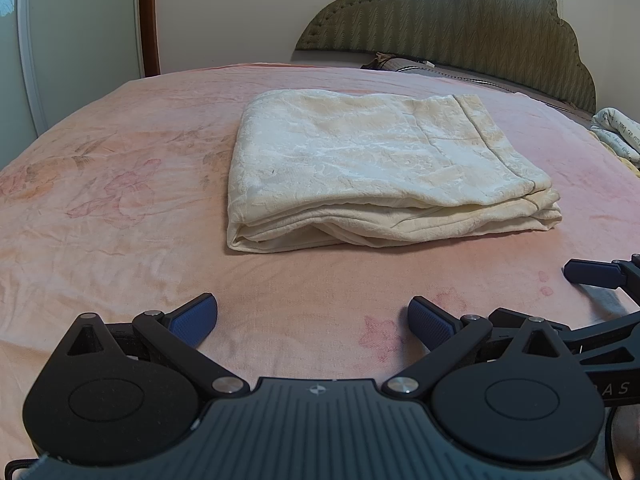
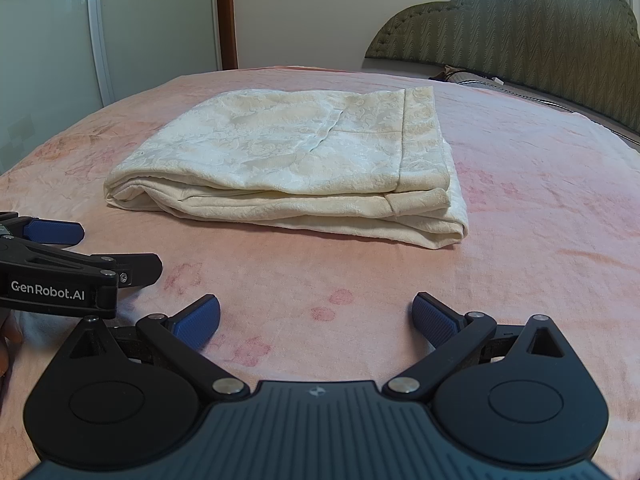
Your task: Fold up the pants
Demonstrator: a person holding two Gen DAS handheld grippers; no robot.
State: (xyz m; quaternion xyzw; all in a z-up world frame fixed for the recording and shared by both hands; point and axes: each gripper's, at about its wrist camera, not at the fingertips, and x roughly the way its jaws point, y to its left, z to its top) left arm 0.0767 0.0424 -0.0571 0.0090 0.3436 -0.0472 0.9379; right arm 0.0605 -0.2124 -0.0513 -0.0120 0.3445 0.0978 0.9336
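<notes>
- Lying folded mid-bed: cream pants (image 1: 384,168) on the pink bedspread (image 1: 120,208).
- Your left tool (image 1: 313,320) hovers near them, fingers spread apart, empty.
- Your right tool (image 2: 316,318) likewise, beside the left.

Both wrist views sit low, side by side, probably near the folded pants (image 1: 384,168) they share.

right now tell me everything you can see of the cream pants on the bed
The cream, floral-textured woven pants lie folded into a flat, roughly rectangular stack of several layers on the pink flower-printed bedspread. A seam runs across the top layer, and a stitched hem band edges the side nearer the padded olive headboard. The layered edges face the cameras, slightly uneven. Only the bedspread touches them; the open left gripper and open right gripper sit short of them.
</notes>
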